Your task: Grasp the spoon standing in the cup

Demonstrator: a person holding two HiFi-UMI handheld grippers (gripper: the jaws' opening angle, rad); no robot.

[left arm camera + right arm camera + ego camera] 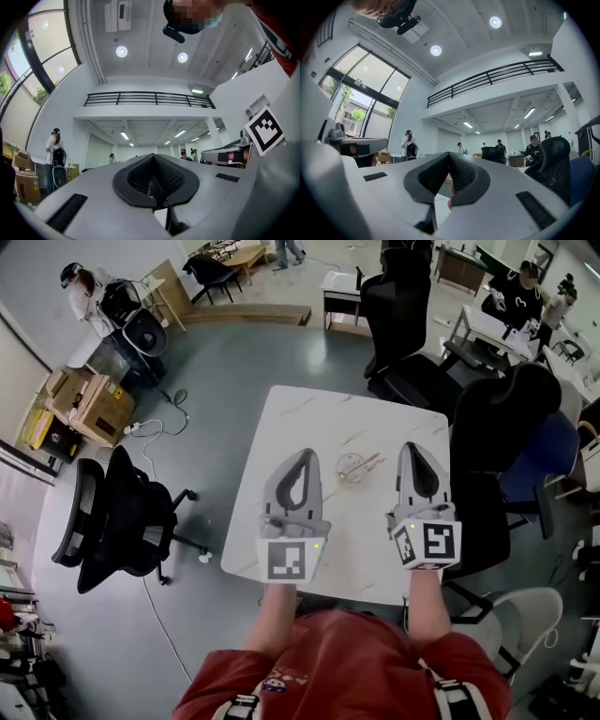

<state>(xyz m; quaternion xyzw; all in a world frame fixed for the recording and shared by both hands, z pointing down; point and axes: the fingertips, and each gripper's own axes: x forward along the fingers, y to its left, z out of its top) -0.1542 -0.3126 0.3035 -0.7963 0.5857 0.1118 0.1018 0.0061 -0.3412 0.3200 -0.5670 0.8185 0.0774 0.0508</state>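
**Small, hidden, cut off**

In the head view the glass cup (352,468) is small. The spoon (367,462) in it shows only as a thin pale stick, its bowl too small to tell. The left tool (152,156) and right tool (449,153) block cup and spoon from their own views. The person's torso (347,671) runs off the bottom edge.

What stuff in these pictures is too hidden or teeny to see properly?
1. Head view: the spoon in the cup is too small to show its shape or material.
2. Left gripper view: cup and spoon do not show; the left tongs' grey body fills the bottom.
3. Right gripper view: the same, with the right tongs.
4. Head view: the people at the far desks are too small to tell what they do.
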